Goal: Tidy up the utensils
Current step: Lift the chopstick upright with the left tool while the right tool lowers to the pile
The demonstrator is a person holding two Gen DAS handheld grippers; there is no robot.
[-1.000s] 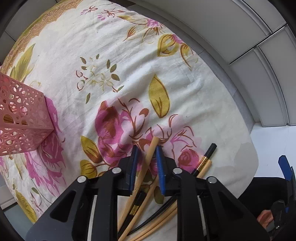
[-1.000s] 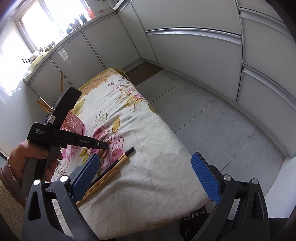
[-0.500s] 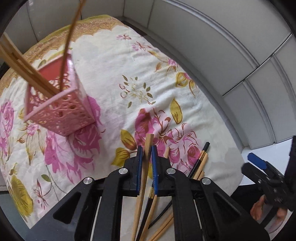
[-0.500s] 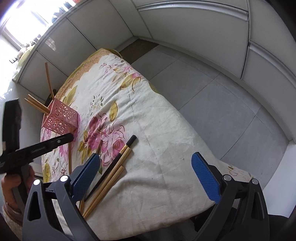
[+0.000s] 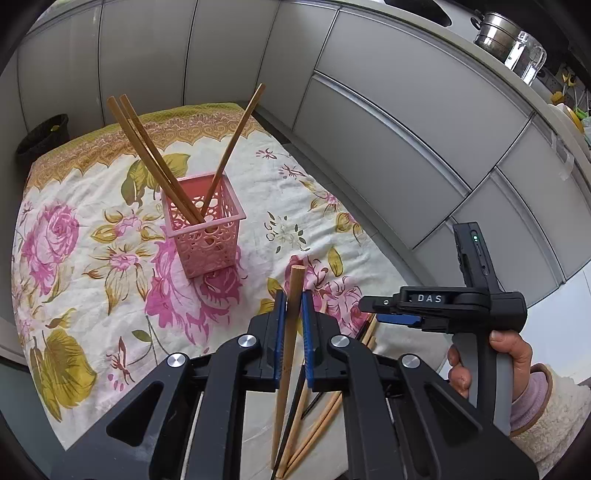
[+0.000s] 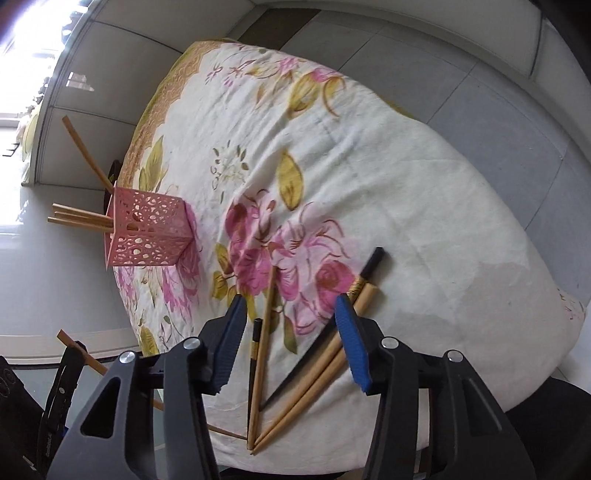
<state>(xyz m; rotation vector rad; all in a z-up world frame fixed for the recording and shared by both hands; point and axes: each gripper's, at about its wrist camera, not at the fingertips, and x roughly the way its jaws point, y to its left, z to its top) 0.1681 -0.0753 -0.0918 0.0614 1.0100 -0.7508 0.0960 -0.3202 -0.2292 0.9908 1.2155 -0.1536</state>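
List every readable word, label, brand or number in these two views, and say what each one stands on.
"DAS": white letters on the black body of the right gripper, seen in the left wrist view.
Small white print on the black body of the left gripper at the lower-left edge of the right wrist view: too blurred to read.
Nothing else carries text.

Around me stand pale grey cabinet doors [image 5: 388, 122] beneath a counter bearing a steel pot [image 5: 495, 35] (upper right); grey floor tiles [image 6: 498, 122], a dark wastebasket [image 5: 42, 138], window glare [image 6: 22, 55].
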